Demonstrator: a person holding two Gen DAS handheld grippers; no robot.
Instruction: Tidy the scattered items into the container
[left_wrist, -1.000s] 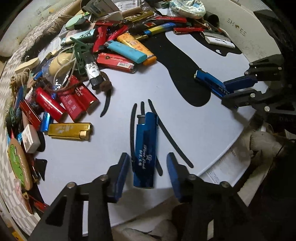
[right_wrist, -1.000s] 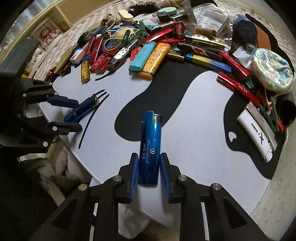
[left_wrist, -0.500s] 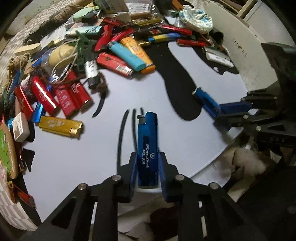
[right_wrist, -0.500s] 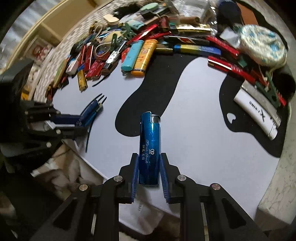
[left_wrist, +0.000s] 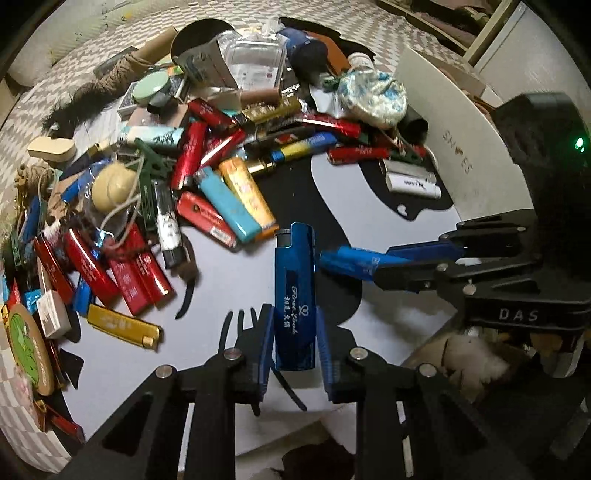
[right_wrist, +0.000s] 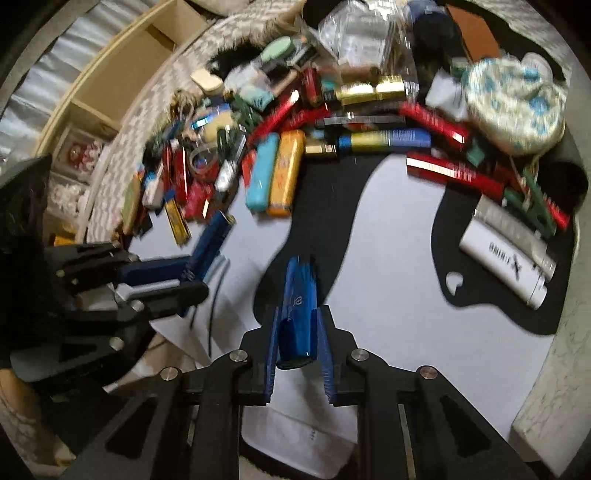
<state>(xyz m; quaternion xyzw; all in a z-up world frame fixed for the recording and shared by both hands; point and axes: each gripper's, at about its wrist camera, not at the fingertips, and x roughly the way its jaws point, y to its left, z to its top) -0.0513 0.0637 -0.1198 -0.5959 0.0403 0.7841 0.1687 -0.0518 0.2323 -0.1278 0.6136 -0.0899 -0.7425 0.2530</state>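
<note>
My left gripper (left_wrist: 294, 314) is shut on a dark blue lighter (left_wrist: 293, 280) that points forward over the white surface with black shapes (left_wrist: 229, 280). To its right, the right gripper (left_wrist: 384, 264) is shut on a second blue lighter (left_wrist: 351, 258), whose tip comes close to the first. In the blurred right wrist view, the right gripper (right_wrist: 298, 312) pinches its blue lighter (right_wrist: 299, 295) low between the pads. The left gripper (right_wrist: 195, 275) enters from the left with its own lighter (right_wrist: 212, 236). No container can be told apart for certain.
A dense heap of red, gold, cyan (left_wrist: 227, 205) and orange lighters, cord and clips fills the far and left side. A white lighter (left_wrist: 413, 184), a floral pouch (left_wrist: 373, 94) and a white "SHOES" board (left_wrist: 465, 147) lie right. A wooden shelf (right_wrist: 122, 74) stands beyond.
My left gripper went from open around the blue lighter to shut on it, then carried it forward toward the pile. The right gripper brought its lighter in close beside the left one.
</note>
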